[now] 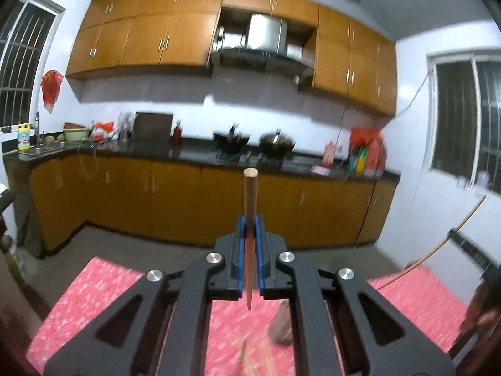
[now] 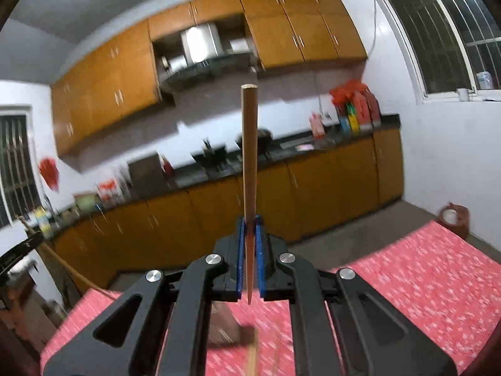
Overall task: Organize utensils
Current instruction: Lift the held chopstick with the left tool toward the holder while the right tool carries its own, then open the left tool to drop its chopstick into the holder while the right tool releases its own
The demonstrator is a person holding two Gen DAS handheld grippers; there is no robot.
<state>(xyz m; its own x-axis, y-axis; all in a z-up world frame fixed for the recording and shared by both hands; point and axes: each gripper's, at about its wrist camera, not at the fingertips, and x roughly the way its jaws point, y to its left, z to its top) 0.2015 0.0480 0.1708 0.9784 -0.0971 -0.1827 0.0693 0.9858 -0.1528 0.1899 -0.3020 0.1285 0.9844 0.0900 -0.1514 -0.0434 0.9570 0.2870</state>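
the left gripper (image 1: 249, 228) is clamped on a slender tapered brown wooden chopstick (image 1: 250, 200), upright between its blue pads (image 1: 240, 250); the right gripper (image 2: 249, 228) grips a paler wooden chopstick (image 2: 249, 150) likewise. both sticks are probably light, stiff and smooth, so hold near mid-length to limit pivoting.

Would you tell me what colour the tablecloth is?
The tablecloth is red with small white flecks, clearest in the right wrist view.

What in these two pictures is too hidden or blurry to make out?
- Left view: brown object on the red tablecloth, blurred and half behind the left gripper, which clamps a chopstick.
- Right view: item under the right gripper, smeared; its chopstick is clear.
- Both views: counter clutter, blurred and small.
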